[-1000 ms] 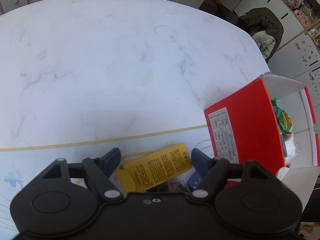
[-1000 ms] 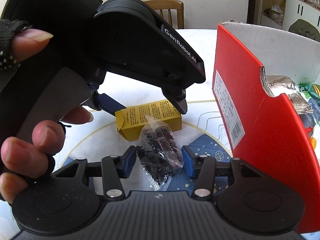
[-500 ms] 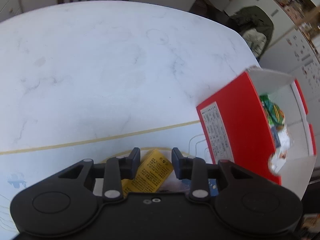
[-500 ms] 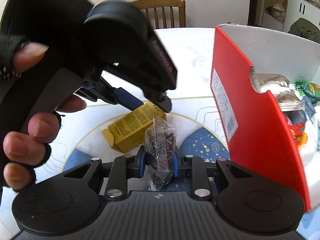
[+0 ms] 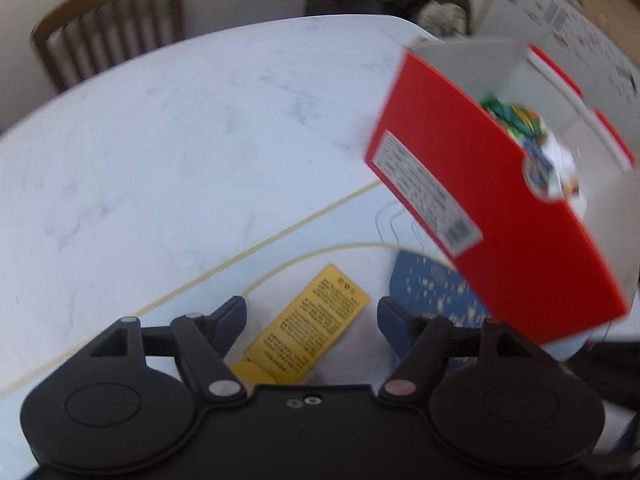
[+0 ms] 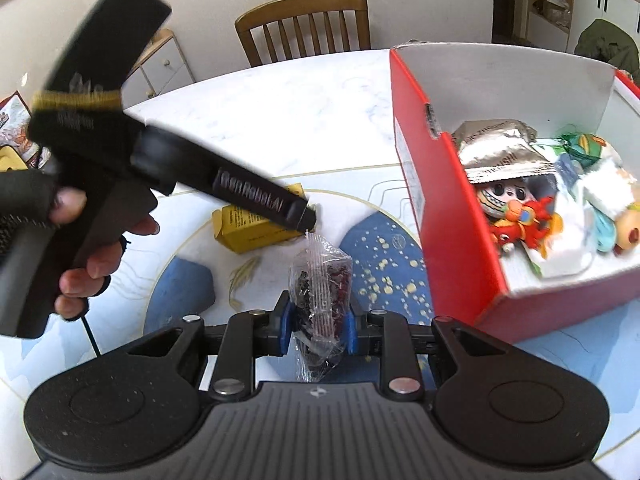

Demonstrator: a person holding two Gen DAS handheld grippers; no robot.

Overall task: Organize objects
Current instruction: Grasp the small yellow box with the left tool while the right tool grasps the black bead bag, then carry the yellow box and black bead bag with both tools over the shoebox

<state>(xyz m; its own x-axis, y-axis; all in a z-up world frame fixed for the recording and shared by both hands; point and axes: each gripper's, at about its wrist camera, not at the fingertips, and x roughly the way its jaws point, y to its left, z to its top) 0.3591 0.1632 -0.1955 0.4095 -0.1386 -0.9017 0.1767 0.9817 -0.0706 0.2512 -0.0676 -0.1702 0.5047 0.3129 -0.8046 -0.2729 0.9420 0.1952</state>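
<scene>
The right gripper (image 6: 316,330) is clamped on a clear plastic packet of dark dried pieces (image 6: 320,292); both blue pads (image 6: 285,330) press against the packet's sides, and the packet stands upright between them, raised above the table (image 6: 280,112). The left gripper (image 5: 311,316) has its jaws spread wide and holds nothing. Its fingers (image 5: 230,318) flank a yellow carton (image 5: 310,328) without touching it. The carton lies flat on the table, printed face up, with one end flap open toward the gripper body.

In the right wrist view, the left gripper enters from the left, held by a hand (image 6: 92,240), with its tip over the far end of the yellow carton.

To the right of both items stands a red box (image 6: 432,216) with a white interior, open at the top. It contains a foil pouch (image 6: 500,148), a small red figure (image 6: 524,220) and several other wrapped items. A wooden chair (image 6: 304,26) stands at the far edge of the table. The left wrist view is blurred.
</scene>
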